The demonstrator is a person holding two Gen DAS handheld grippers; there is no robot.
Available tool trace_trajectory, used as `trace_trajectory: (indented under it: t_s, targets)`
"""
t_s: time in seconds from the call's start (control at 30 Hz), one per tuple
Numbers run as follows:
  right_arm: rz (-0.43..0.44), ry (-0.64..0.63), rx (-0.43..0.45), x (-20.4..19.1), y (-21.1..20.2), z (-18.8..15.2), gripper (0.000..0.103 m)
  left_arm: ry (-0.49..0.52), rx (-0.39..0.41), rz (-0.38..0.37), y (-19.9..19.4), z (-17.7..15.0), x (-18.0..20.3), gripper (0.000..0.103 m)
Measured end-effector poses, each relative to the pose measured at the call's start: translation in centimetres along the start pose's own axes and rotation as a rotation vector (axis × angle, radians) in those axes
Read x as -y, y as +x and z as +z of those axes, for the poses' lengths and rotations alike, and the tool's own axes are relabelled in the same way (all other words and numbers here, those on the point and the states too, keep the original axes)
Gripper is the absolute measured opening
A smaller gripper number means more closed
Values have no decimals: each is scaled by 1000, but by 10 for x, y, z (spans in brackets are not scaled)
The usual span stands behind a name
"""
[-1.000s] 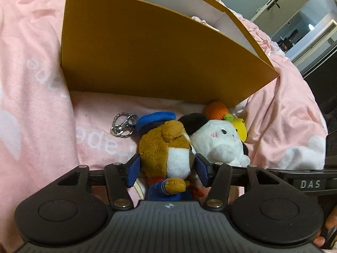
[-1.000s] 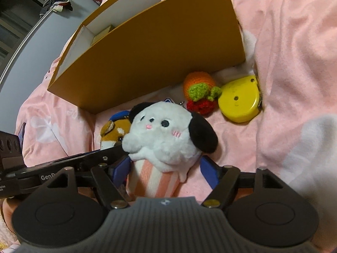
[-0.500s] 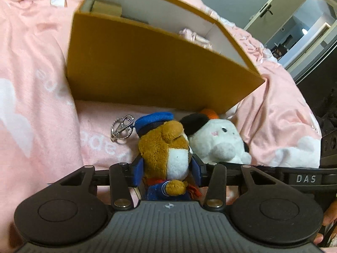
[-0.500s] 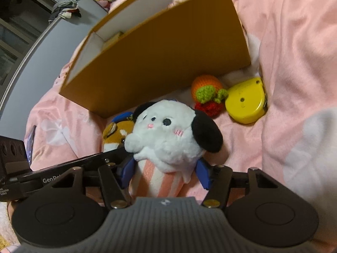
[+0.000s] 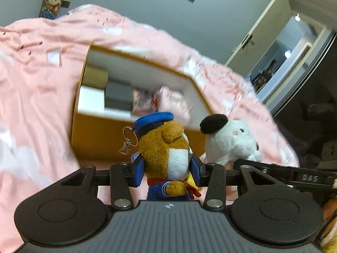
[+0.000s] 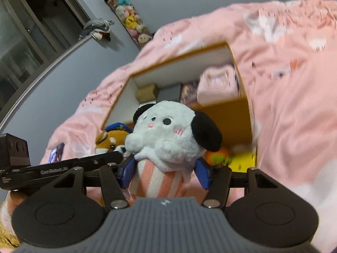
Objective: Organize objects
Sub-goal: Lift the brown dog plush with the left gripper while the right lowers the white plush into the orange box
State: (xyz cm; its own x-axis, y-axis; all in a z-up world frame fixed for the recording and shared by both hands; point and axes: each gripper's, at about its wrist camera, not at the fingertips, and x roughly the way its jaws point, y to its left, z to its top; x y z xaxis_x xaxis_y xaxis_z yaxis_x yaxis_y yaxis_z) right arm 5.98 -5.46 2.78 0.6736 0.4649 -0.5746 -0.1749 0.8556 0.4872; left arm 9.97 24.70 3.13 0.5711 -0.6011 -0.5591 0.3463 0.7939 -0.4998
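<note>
Both plushies are pinched and lifted – brown bear plush (image 5: pixel 166 147) by left gripper (image 5: pixel 167 169), white dog plush (image 6: pixel 166 135) by right gripper (image 6: pixel 165 174) – next, probably dropped into the cardboard box (image 5: pixel 109 132) mid-frame.

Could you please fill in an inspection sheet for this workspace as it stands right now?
Surface: pink blanket, rumpled, on a bed.
Job's things: bear plush with a keyring, held in the left gripper; dog plush held in the right gripper; open box ahead, already holding small boxes and packets.
Clutter: orange crochet toy and yellow case on the blanket beside the box.
Grippers: both have just been closing and now clamp their plushes, lifted off the blanket.
Cables: nothing seen.
Surroundings: grey wall, hanging plush rack, wardrobe door, open doorway.
</note>
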Motion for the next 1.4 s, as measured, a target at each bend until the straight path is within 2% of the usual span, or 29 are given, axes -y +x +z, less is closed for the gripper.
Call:
trace_trajectory:
  t_s: [0.17,0.37,0.47,0.63,0.73,0.9,1.07,1.17,1.4]
  targets:
    - [29,-55,32,-12,-10,47,61,5,60,-48,-16,49,15,50]
    - [12,-153,48,-39,2,94,61,79,159,-24,-16,98,36,50]
    - [-12,-171,10,-38,24,111,61,88,162,3,0,111,32,50]
    - [-92,-210,-118,-27,77,119,61,30,74,45,44,106,5,50]
    - [-103,-205,-185,-16,105,116,61,-22,17,67,74,99,-16,50]
    - [-96,-198,-286,-1,141,112,61,-62,-63,83,101,95,-39,50]
    - [-87,-175,-387,11,169,110,61,-52,-128,129,120,91,-50,50]
    - [-87,-168,-430,16,181,108,61,-63,-162,132,131,86,-57,50]
    - [-83,-238,-519,14,203,105,62,26,-257,225,147,83,-45,50]
